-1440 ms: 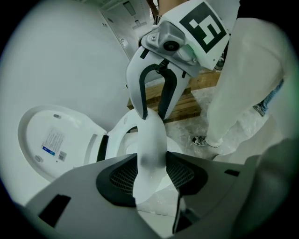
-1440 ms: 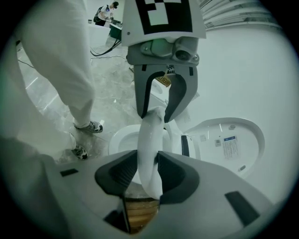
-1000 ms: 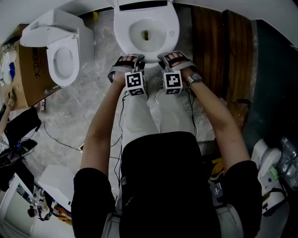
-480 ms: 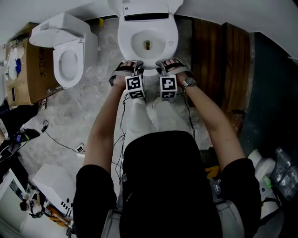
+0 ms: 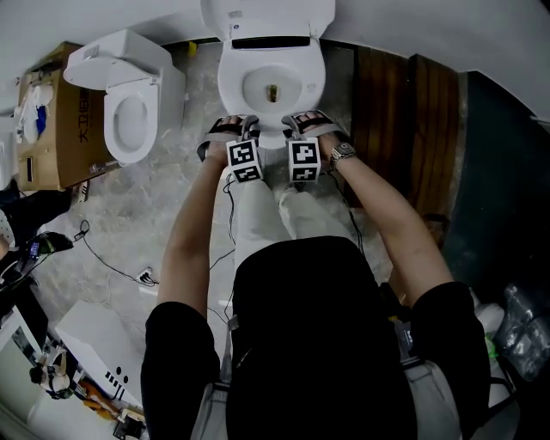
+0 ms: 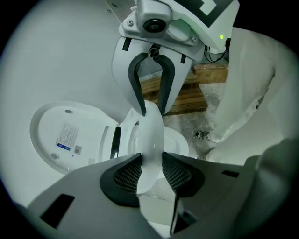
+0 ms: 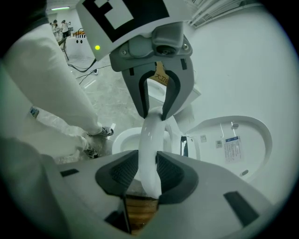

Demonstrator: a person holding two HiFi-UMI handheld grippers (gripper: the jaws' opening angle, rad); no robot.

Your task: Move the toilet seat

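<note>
A white toilet stands at the top middle, its lid (image 5: 266,17) raised against the wall. Both grippers hold the front rim of the toilet seat (image 5: 230,82). My left gripper (image 5: 243,131) is shut on the rim left of centre, and its jaws have just been closing on it. Just right of centre, my right gripper (image 5: 296,127) is shut on the same rim. In the left gripper view the seat rim (image 6: 150,135) runs edge-on between my pads (image 6: 124,179), lifted off the bowl (image 6: 180,142). In the right gripper view the rim (image 7: 150,140) is pinched the same way.
A second white toilet (image 5: 129,103) stands to the left, with a cardboard box (image 5: 51,129) beside it. Wooden planks (image 5: 404,112) lie on the right. Cables (image 5: 112,258) trail over the marbled floor. The person's legs are right before the bowl.
Both grippers have moved up the picture together with the seat's front rim between them. The head view has shifted, and the raised lid now shows.
</note>
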